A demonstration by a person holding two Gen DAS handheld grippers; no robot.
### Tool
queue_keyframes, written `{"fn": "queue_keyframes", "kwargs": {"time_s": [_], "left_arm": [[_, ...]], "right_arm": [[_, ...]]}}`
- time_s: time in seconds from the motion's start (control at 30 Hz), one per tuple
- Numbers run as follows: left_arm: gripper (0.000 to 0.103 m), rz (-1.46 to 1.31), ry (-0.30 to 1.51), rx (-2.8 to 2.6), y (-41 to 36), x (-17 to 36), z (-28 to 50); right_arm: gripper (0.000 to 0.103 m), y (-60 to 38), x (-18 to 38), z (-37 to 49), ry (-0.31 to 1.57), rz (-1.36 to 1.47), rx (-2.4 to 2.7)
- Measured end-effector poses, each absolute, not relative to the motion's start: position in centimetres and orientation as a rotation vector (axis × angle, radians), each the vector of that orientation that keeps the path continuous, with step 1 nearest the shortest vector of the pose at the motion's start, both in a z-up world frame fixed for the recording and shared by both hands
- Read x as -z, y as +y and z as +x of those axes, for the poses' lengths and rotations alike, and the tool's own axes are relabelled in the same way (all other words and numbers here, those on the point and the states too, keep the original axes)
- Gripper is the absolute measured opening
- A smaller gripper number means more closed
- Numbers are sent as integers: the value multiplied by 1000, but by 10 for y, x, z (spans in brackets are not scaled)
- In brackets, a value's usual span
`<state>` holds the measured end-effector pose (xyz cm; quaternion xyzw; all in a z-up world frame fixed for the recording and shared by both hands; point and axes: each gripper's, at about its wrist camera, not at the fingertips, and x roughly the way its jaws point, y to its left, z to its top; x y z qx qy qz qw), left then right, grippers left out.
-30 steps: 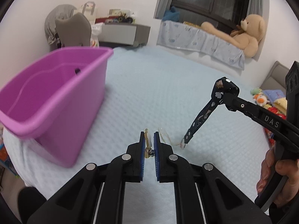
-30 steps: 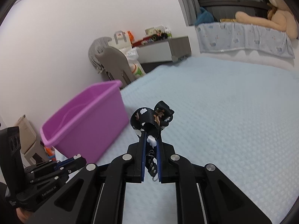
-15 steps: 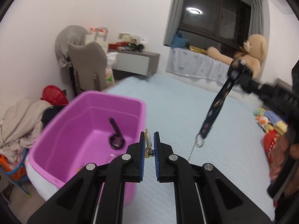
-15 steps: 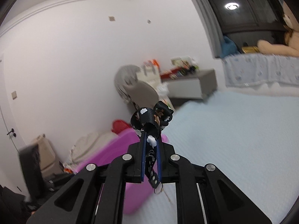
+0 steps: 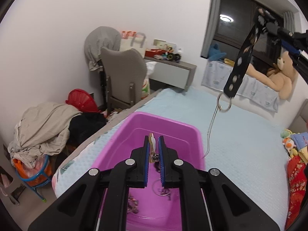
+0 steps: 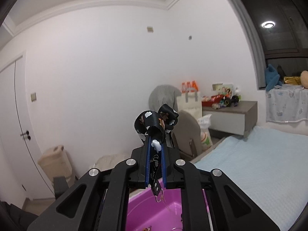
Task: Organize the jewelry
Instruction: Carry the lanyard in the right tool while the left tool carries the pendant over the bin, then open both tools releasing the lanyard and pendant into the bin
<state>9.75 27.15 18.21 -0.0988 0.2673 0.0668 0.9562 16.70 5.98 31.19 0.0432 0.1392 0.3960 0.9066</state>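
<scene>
My left gripper (image 5: 153, 144) is shut on a small beige charm with a metal ring (image 5: 152, 146), held above the purple bin (image 5: 184, 127) on the bed. Rings and small jewelry pieces (image 5: 161, 189) lie on the bin floor. My right gripper (image 6: 155, 146) is shut on a black patterned strap (image 6: 156, 121); the strap (image 5: 241, 57) hangs down at the upper right of the left wrist view, with a key ring (image 5: 223, 104) and a thin chain (image 5: 209, 129) trailing to the bed beside the bin. The bin (image 6: 154, 211) lies below the right gripper.
The light blue bed (image 5: 240, 154) carries the bin at its corner. A grey chair (image 5: 123, 77), a red basket (image 5: 82, 100) and a clothes pile (image 5: 42, 127) stand on the floor to the left. A teddy bear (image 5: 279, 77) and toys (image 5: 292, 144) lie right.
Both grippers have risen and moved left toward the bin. The left gripper now hangs over the bin's inside; the strap is lifted high, with its chain stretched down to the bed.
</scene>
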Motion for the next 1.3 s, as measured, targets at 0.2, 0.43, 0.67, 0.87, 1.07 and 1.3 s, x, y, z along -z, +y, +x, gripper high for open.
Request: {"fn": "queue_keyframes", "kwargs": {"time_s": [0.2,0.43,0.67,0.87,1.07,1.3], "left_arm": [[9,-229,604,-175,294,-156,106],[9,-244,672,-211,307,-125,116],[9,-248,723,-227,308,-106,129],[9,-249,783,-227,302,-92,144],[34,-298,885,-251,308,-77,155],[92,-306,861,-332,313,-79,142]], "right_arm": [[10,98,-255,192,445,42,-797],[10,134,-190,210,603,-16,-777],[10,158,-140,226,751,-65,-740],[10,170,-107,236,874,-111,-691],[65,174,-94,238,932,-161,-652],[68,165,-97,236,918,-156,-625]]}}
